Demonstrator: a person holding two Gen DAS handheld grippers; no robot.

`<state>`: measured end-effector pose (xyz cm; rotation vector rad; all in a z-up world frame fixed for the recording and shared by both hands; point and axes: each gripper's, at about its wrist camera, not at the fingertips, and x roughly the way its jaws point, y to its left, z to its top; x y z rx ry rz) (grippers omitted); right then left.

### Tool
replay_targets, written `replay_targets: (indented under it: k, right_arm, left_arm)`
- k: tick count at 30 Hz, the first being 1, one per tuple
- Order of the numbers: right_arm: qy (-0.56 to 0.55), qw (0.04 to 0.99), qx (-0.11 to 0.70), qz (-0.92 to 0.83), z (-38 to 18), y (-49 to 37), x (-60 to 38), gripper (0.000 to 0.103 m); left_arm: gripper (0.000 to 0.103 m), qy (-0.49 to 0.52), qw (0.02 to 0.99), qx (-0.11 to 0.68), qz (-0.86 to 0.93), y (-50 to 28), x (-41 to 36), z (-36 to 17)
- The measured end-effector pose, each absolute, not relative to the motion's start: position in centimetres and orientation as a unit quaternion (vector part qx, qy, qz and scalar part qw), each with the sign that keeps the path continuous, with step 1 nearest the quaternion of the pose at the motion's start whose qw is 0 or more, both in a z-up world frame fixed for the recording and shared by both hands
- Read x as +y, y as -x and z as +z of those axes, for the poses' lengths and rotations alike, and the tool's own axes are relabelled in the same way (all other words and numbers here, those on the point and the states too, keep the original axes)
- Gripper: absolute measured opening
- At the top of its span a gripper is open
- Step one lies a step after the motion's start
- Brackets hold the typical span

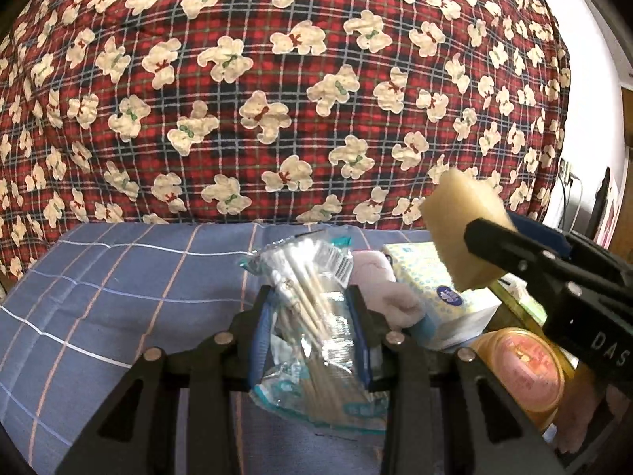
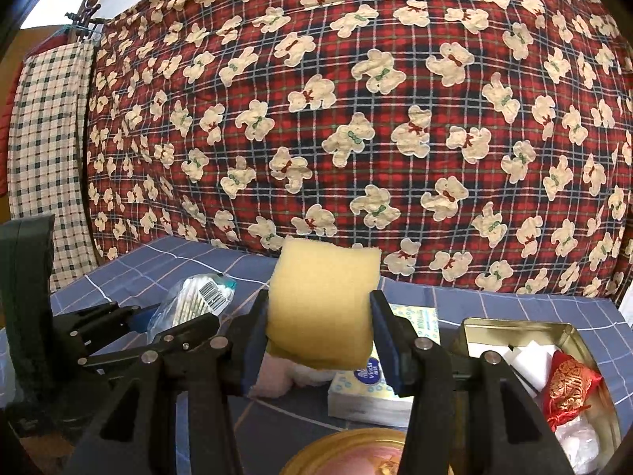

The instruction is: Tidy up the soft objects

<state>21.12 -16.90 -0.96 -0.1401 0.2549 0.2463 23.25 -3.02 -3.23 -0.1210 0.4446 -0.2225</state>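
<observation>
Held above the blue checked sheet (image 2: pixel 158 265): yellow sponge (image 2: pixel 322 308) clamped in right gripper (image 2: pixel 318 332), cotton-swab packet (image 1: pixel 312 316) pinched in left gripper (image 1: pixel 312 332). Best lowered squarely into the open tin (image 2: pixel 478 326), just right of the sponge, grip kept light.

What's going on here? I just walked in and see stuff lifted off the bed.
A person is sorting soft items with two handheld tongs. The left tongs are shut on a clear bag of cotton swabs, the right tongs on a yellow sponge, both held above the blue checked sheet. A tissue pack and a pink cloth lie below. An open gold tin already holds a red pouch.
</observation>
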Motion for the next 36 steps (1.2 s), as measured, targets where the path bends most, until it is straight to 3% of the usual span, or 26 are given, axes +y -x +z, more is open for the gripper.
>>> replay_targets:
  k: [36]
  right_arm:
    - [0.05,0.989,0.105,0.092,-0.3,-20.5,-19.3,0.051]
  left_arm:
    - [0.035,0.111,0.968,0.204,-0.099,-22.5,-5.2,-1.5]
